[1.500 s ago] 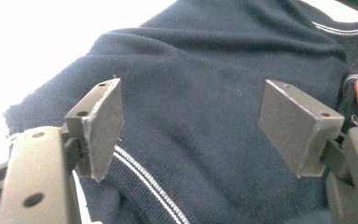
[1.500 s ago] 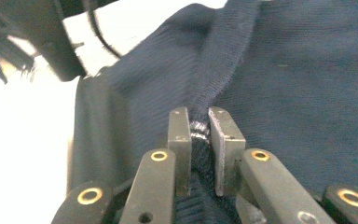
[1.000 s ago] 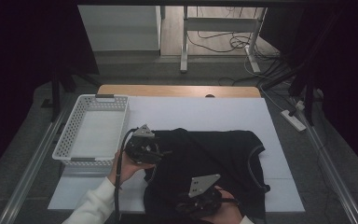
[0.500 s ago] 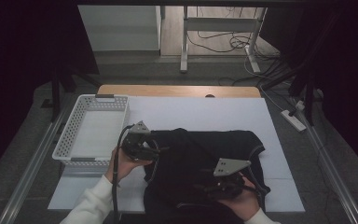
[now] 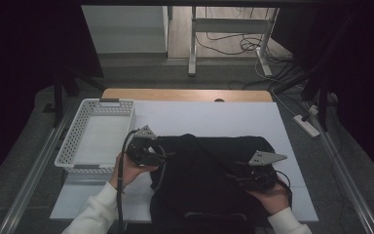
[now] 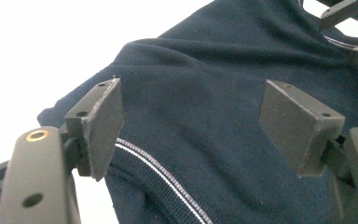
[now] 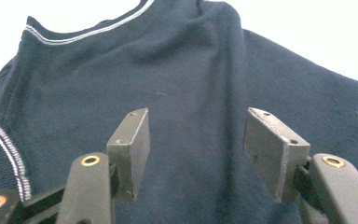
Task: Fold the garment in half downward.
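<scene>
Sweater (image 5: 209,180) lies spread on my white table (image 5: 214,117), beside the basket (image 5: 78,131). My left gripper (image 6: 191,121) hovers wide over it, empty; my right gripper (image 7: 196,149) has just been opening, nothing between its jaws.

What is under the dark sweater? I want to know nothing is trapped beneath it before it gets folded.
The dark sweater lies on the white table cover, which shows all around it. Whatever may sit beneath the fabric is covered and cannot be seen.
</scene>
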`<state>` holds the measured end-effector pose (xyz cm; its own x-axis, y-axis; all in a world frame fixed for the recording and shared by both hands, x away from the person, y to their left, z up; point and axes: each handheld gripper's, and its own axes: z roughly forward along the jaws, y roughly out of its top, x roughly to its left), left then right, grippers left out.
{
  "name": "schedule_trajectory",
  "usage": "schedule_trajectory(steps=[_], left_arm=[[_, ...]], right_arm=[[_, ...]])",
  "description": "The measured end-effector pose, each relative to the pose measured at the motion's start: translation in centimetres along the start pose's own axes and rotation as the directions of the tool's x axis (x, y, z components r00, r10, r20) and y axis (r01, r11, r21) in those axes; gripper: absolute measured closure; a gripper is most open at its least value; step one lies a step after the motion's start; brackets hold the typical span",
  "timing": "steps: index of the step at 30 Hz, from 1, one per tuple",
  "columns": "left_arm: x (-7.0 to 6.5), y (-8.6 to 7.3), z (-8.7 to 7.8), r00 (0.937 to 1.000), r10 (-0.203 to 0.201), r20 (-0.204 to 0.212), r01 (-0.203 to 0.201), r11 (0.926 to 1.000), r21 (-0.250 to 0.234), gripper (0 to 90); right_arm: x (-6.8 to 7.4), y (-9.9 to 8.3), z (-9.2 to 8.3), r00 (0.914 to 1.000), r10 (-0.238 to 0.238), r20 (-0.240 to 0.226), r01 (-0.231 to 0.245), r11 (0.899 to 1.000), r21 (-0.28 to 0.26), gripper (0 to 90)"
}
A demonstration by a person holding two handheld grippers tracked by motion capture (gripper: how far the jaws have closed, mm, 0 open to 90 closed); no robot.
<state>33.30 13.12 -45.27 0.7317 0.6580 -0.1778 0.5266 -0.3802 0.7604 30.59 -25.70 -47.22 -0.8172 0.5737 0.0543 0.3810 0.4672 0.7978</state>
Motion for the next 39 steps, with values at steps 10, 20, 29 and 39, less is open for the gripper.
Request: schedule_trajectory(steps=[10, 20, 29, 39], left_arm=[[0.3, 0.2, 0.2, 0.9997, -0.001, -0.023, 0.001, 1.0, 0.009, 23.1], [1.1, 1.0, 1.9, 0.9978, -0.03, -0.059, 0.032, 0.9986, 0.042, 23.4], [3.1, 2.6, 3.5, 0.9931, -0.062, -0.1, 0.068, 0.9962, 0.055, 23.6], [5.3, 3.2, 5.7, 0.9928, -0.066, -0.101, 0.077, 0.9905, 0.114, 23.9]], right_arm=[[-2.0, -0.4, -1.1, 0.998, 0.026, 0.058, -0.027, 1.0, 0.001, 39.6], [-4.1, 0.5, -0.8, 0.9932, 0.056, 0.101, -0.056, 0.998, -0.011, 38.7], [-6.2, 1.4, -0.7, 0.9876, 0.058, 0.146, -0.057, 0.998, -0.01, 38.2], [-10.0, 3.0, 0.6, 0.9785, 0.076, 0.192, -0.076, 0.997, -0.01, 37.3]])
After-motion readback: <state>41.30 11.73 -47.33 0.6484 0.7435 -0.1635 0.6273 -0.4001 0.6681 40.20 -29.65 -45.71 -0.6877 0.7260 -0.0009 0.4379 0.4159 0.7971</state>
